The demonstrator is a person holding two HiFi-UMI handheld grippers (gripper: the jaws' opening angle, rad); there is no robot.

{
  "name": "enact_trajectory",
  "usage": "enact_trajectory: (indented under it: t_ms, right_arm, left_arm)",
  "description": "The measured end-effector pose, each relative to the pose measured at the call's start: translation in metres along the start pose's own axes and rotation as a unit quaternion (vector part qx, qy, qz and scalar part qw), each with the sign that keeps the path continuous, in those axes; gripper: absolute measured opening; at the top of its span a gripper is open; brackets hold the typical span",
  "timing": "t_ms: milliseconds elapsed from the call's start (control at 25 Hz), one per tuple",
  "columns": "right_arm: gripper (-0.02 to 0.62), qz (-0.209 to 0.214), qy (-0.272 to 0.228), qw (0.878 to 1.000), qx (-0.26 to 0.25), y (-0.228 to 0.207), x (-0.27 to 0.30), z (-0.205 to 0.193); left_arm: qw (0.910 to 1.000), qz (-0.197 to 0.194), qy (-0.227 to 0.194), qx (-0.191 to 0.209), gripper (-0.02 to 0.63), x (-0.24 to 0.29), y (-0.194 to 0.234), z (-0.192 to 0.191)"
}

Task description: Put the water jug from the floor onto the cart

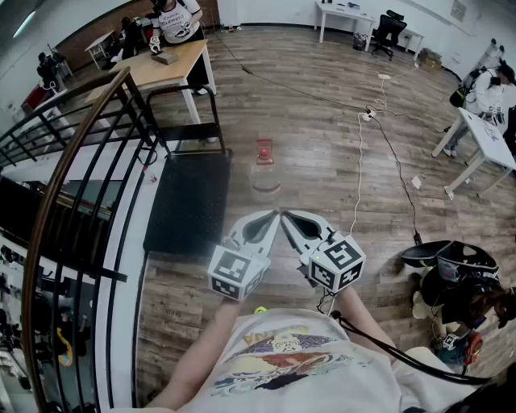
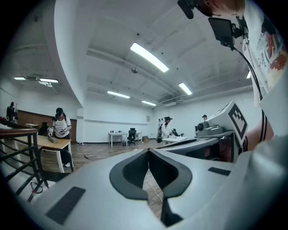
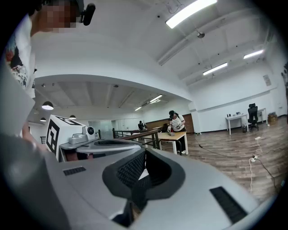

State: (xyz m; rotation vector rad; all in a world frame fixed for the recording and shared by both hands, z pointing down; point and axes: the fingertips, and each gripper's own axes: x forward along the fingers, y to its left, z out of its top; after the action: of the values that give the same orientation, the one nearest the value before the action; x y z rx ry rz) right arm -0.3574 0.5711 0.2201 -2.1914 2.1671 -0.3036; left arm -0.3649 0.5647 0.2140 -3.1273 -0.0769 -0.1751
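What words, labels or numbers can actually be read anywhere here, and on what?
None can be read.
Wearer's shirt print: too blurred.
Print on the distant person's shirt: too small.
Marker cubes: square patterns, no letters.
Water jug: no legible label.

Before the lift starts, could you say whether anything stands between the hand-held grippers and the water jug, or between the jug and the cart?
Nothing visible does. Only bare floor separates the left hand-held gripper and right hand-held gripper from the water jug, which stands beside the cart. A white cable lies farther right.
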Motion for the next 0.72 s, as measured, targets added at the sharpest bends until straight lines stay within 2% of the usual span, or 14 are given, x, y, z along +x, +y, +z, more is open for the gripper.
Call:
enact_trajectory:
  t_ms: [200, 360, 720]
  right_arm:
    - [0.022, -0.002, 0.003, 1.000, -0.004, 0.002, 0.006, 0.002]
    - [0.023, -0.006, -0.004, 1.000, 0.013, 0.006, 0.009, -0.002]
    - [0.023, -0.013, 0.002, 1.000, 0.014, 0.017, 0.015, -0.009]
  left_arm:
    - [1.0000, -0.001, 0.000, -0.007, 0.012, -0.002, 0.006, 0.001]
    - [0.9999, -0.006, 0.001, -0.012, 0.012, -0.008, 0.009, -0.005]
    - [1.0000, -0.007, 0.004, -0.005, 0.012, -0.020, 0.012, -0.011]
